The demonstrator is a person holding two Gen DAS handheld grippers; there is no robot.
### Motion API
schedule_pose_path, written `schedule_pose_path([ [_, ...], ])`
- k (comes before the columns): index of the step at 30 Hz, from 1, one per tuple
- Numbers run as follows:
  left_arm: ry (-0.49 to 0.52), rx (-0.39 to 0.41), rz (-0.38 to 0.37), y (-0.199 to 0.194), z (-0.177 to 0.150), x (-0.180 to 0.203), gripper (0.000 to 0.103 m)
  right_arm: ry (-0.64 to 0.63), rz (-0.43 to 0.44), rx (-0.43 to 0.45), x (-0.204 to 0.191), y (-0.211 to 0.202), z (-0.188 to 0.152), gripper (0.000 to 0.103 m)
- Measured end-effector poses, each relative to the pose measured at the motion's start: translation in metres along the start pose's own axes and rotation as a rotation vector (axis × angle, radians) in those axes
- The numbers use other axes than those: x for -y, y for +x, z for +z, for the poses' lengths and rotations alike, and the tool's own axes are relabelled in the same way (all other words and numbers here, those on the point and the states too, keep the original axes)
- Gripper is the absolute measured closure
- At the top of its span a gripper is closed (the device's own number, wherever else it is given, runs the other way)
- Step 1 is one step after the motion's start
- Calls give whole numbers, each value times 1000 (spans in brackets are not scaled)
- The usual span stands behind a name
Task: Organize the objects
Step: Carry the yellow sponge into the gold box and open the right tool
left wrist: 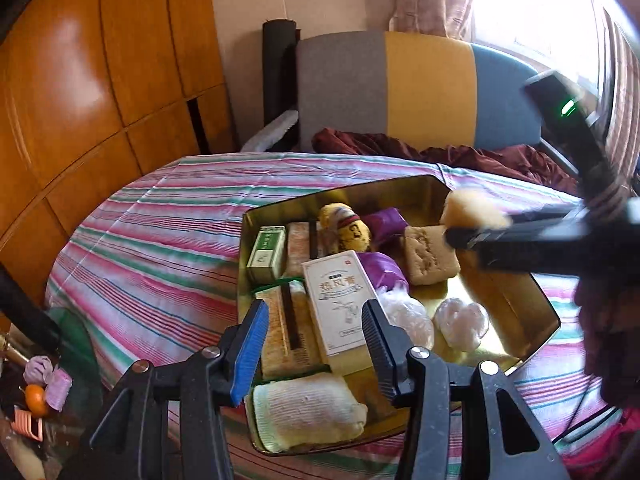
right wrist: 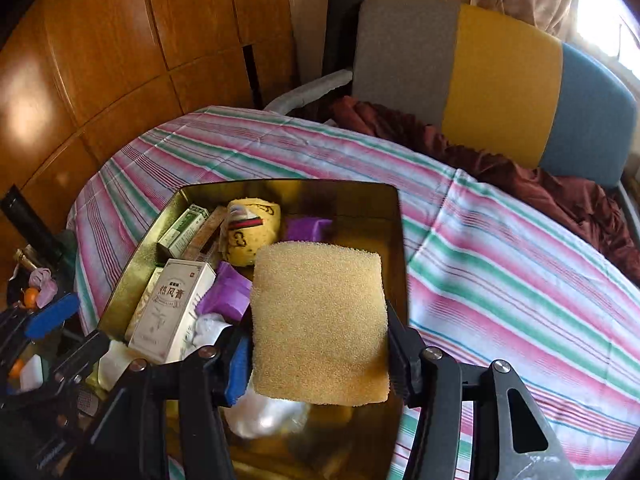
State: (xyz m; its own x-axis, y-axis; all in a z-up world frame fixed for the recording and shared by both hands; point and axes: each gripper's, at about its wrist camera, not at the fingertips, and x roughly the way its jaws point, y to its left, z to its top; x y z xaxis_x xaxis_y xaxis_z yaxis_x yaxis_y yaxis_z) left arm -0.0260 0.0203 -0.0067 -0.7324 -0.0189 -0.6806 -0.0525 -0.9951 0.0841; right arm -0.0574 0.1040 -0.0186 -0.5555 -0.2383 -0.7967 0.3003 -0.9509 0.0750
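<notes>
Right gripper (right wrist: 318,354): fingers clamped on either side of a yellow sponge (right wrist: 320,320), held above the gold tin (right wrist: 396,240); from the left wrist view the same sponge (left wrist: 474,212) shows at the tin's far right edge.

Left gripper (left wrist: 314,350): fingers apart, nothing between them, poised over the near end of the tin (left wrist: 548,312).

Tin contents: white carton (left wrist: 338,302) printed with three large Chinese characters, smaller print unreadable; small green-and-white box (left wrist: 267,254), text too small to read; yellow plush toy (left wrist: 348,228) with a striped band; purple packets (left wrist: 380,268); a brown sponge (left wrist: 430,254); a folded white cloth (left wrist: 308,410); clear plastic bundles (left wrist: 462,322).

Tin sits on a striped bedsheet (left wrist: 160,248). Behind it, a grey, yellow and blue headboard (left wrist: 428,88).
</notes>
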Motion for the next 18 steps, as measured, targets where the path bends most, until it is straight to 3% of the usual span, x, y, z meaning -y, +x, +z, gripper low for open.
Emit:
schedule_pose_path([
  [5,-42,-13,-1,-2,0,-10,50,46,0,-71,-5,36,-6,36],
  [7,-54,-4,4,-3,-1,-13,50,53,9,-77,-7,41,-11,23],
  [9,-56,9,15,-3,-2,-14,50,54,16,-78,-6,43,-15,19],
  [18,-86,49,4,-10,-2,-18,50,102,-21,41,-6,5,-28,13],
])
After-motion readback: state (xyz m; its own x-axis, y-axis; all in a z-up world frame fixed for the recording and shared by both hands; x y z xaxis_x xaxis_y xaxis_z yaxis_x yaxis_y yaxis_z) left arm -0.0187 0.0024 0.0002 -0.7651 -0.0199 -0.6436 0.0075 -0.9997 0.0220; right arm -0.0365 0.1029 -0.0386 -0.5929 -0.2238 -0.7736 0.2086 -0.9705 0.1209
